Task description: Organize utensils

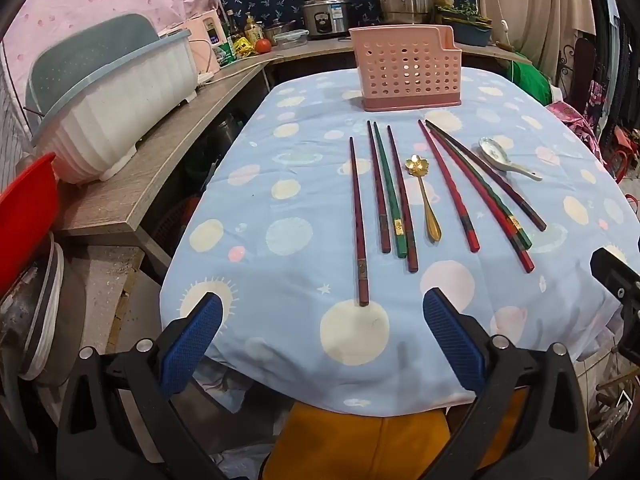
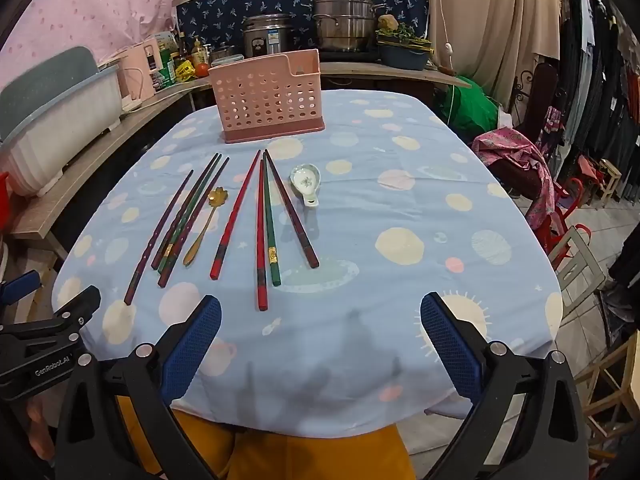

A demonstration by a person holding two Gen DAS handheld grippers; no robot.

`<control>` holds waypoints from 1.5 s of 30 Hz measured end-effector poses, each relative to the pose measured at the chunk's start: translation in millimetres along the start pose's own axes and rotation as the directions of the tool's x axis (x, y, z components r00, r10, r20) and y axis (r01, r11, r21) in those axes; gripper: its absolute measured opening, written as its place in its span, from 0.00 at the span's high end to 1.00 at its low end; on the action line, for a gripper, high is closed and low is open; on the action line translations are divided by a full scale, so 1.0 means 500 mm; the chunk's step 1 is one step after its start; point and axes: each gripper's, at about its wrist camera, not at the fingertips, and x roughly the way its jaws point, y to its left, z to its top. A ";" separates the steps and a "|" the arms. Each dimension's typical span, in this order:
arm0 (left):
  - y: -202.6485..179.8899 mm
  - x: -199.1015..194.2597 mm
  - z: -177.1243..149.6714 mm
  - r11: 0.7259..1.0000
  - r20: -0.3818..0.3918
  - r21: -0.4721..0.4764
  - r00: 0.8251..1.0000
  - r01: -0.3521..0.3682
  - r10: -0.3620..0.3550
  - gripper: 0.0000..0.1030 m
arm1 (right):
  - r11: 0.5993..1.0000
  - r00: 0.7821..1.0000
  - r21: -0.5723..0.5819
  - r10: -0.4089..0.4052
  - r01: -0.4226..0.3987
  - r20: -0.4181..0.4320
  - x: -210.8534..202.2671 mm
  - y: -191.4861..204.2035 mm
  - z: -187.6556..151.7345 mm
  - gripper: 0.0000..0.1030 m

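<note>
Lying flat: eight chopsticks (image 1: 402,196), two spoons (image 1: 426,196).

Both the left gripper (image 1: 322,334) and the right gripper (image 2: 320,336) hung with jaws wide apart over the near edge of the counter (image 2: 420,288), where a bare strip of cloth lay in front of them. Farther in, the chopsticks (image 1: 394,200), gold spoon (image 1: 426,200) and white spoon (image 1: 506,158) lay flat in a row with narrow gaps between them, low enough to pass over. The pink basket (image 1: 406,70) stood upright at the far end, blocking that edge, while the counter's right half (image 2: 440,200) lay open and the white tub (image 1: 116,108) crowded the shelf on the left.
</note>
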 end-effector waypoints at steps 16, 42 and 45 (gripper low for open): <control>-0.004 -0.002 0.000 1.000 -0.005 -0.006 1.000 0.012 -0.012 0.07 | 1.000 1.000 -0.003 -0.002 0.002 0.005 -0.001 0.001 -0.002 0.07; 0.003 0.006 -0.007 1.000 -0.010 -0.007 1.000 0.012 -0.012 0.07 | 1.000 1.000 -0.003 -0.002 0.002 0.005 0.000 0.002 -0.004 0.07; 0.003 0.007 -0.011 1.000 -0.010 -0.005 1.000 0.012 -0.012 0.07 | 1.000 1.000 -0.004 -0.002 0.002 0.005 0.000 0.002 -0.004 0.07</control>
